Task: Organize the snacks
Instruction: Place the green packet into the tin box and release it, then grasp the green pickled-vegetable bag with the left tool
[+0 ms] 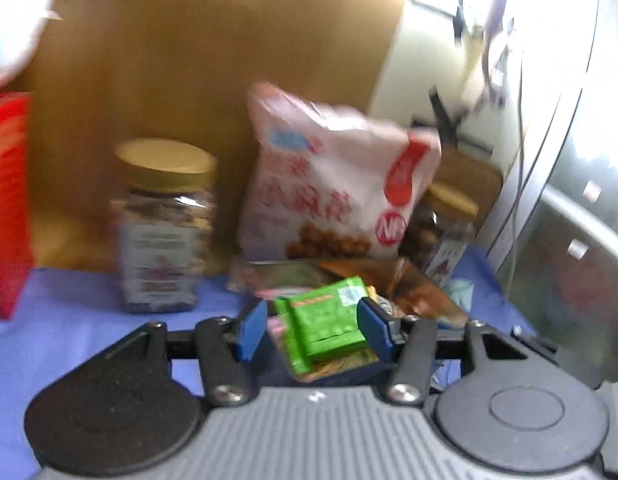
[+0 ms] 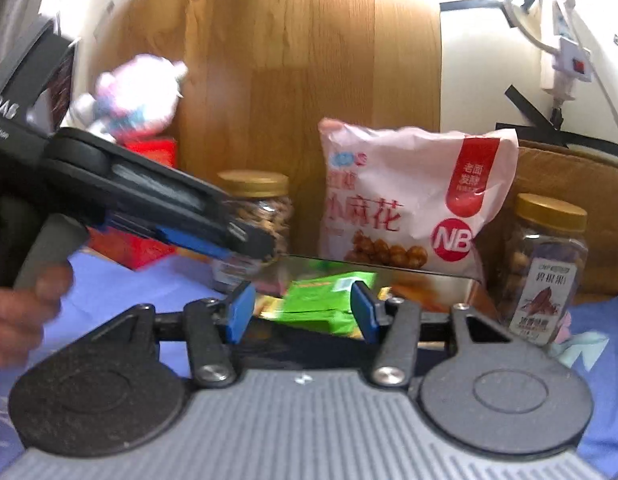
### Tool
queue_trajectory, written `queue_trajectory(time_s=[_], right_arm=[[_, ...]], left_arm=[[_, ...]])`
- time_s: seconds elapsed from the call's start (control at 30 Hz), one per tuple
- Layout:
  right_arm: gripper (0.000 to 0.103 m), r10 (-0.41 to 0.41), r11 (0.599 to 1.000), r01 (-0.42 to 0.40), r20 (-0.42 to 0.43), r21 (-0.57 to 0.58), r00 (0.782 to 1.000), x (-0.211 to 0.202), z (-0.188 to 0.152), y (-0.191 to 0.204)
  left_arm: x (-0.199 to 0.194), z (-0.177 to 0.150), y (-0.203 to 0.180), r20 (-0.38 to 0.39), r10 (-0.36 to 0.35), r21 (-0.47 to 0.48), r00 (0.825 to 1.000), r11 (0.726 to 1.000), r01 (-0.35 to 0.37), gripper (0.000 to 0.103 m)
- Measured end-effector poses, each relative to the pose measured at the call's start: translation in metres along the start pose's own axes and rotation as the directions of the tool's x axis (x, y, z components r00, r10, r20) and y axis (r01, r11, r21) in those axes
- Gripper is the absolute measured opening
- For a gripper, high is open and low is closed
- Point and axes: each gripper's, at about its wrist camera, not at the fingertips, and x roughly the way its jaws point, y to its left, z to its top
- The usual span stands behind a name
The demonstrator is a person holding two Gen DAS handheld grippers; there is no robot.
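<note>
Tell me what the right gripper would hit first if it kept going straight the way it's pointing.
Most likely the green snack packet, which sits between the open pads of the right gripper. Behind it stands the pink snack bag; depth is uncertain.

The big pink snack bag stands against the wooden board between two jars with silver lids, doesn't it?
Not quite: the lids are gold, not silver. The right wrist view shows the pink snack bag standing against the wooden board, with one gold-lidded jar to its left and another gold-lidded jar to its right.
</note>
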Motion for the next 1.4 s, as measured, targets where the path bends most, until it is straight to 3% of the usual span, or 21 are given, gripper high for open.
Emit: queue_trajectory(time_s=[0.07,0.17,0.27,0.37,0.47,0.57,0.67,0.83,0.87,0.93,1.03,1.1,1.23,1.33,1.4], right_arm=[[0.056,0.114,0.992,-0.111,-0.03,0.067,0.993,-0.009,-0.007,0.007],[0.056,0.277,0.958,-0.258,-0.165,0.127,0.946,0.003,-0.026,0.03],[0.056,0.341,0.94,-0.315,-0.292,0.134,0.894,0.024,-0.042,0.059],[0.056,0.378,0.926,-0.341,-0.338,0.164,0.862,0.037,-0.047,0.076],[0.057,0.366,0.931,-0.338,-0.338,0.142,0.867,0.043,-0.043,0.089],[0.06,0.326,0.944,-0.326,-0.339,0.06,0.882,0.045,-0.039,0.105],[0.061,0.282,0.953,-0.304,-0.344,-0.01,0.896,0.041,-0.039,0.115],[0.062,0.293,0.955,-0.287,-0.332,0.069,0.897,0.037,-0.041,0.1],[0.062,0.298,0.954,-0.287,-0.329,0.082,0.896,0.036,-0.042,0.097],[0.063,0.301,0.954,-0.285,-0.325,0.095,0.897,0.035,-0.042,0.097],[0.066,0.318,0.948,-0.295,-0.321,0.12,0.892,0.035,-0.042,0.094],[0.077,0.35,0.936,-0.318,-0.318,0.148,0.881,0.036,-0.042,0.091],[0.082,0.382,0.923,-0.341,-0.308,0.18,0.871,0.035,-0.042,0.089],[0.082,0.385,0.921,-0.344,-0.307,0.181,0.87,0.034,-0.042,0.09],[0.082,0.389,0.92,-0.346,-0.305,0.186,0.869,0.034,-0.043,0.09]], left_arm=[[-0.03,-0.012,0.027,0.011,0.036,-0.057,0.999,0.998,-0.035,0.051],[-0.061,-0.043,0.07,-0.046,0.108,-0.172,0.993,0.979,-0.114,0.051],[-0.077,-0.077,0.104,-0.127,0.159,-0.256,0.979,0.948,-0.187,0.051],[-0.086,-0.099,0.122,-0.161,0.099,-0.339,0.982,0.929,-0.149,0.054],[-0.079,-0.104,0.113,-0.162,0.051,-0.315,0.986,0.944,-0.1,0.058],[-0.06,-0.105,0.096,-0.17,0.008,-0.269,0.985,0.962,-0.054,0.056],[-0.056,-0.105,0.083,-0.159,0.007,-0.268,0.987,0.962,-0.05,0.053],[-0.069,-0.105,0.078,-0.112,-0.049,-0.304,0.993,0.953,0.013,0.041],[-0.069,-0.105,0.075,-0.11,-0.039,-0.29,0.993,0.957,0.006,0.039],[-0.071,-0.106,0.061,-0.103,0.038,-0.21,0.994,0.976,-0.059,0.025],[-0.07,-0.109,0.039,-0.08,0.105,-0.069,0.991,0.992,-0.11,0.024],[-0.07,-0.11,0.032,-0.074,0.109,-0.032,0.991,0.993,-0.112,0.024],[-0.066,-0.111,0.042,-0.101,0.062,-0.11,0.993,0.991,-0.073,0.023],[-0.078,-0.111,0.047,-0.059,-0.049,-0.185,0.997,0.982,0.037,0.015],[-0.082,-0.112,0.042,-0.047,-0.052,-0.182,0.998,0.982,0.042,0.015]])
